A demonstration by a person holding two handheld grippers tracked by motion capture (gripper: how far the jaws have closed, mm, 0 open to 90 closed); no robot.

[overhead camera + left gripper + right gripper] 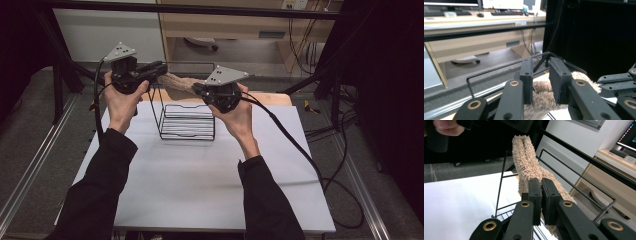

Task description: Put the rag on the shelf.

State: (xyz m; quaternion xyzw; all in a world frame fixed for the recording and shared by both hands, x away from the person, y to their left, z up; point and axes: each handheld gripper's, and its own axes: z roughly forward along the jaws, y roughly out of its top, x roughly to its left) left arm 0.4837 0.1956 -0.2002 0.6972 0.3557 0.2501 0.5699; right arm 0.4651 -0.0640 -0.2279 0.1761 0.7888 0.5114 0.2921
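Two grippers work one fluffy tan cloth [177, 82] above the wire rack [187, 121], which stands on the white counter [200, 175]. The cloth hangs stretched over the rack's far upper rail, well clear of the counter, with the rack's ribbed floor below it.

At the rack's right end, the right gripper [541, 192] has its jaws pressed nearly together on a fold of the cloth, a firm pinch with pile bulging out on both sides. At the rack's left end, the left gripper [541, 82] has its jaws parted with a clear gap, and the cloth lies low between them; its pads do not appear to press the pile, so it probably carries no weight.

The step in hand looks like draping the cloth over the rack's top rail. To do it well, the right gripper should keep its pinch as the anchor, while the left one closes on an edge rather than a thick bunch. Both should then lower evenly, so the cloth settles across the rail without snagging on the upright wires or tipping the light rack.
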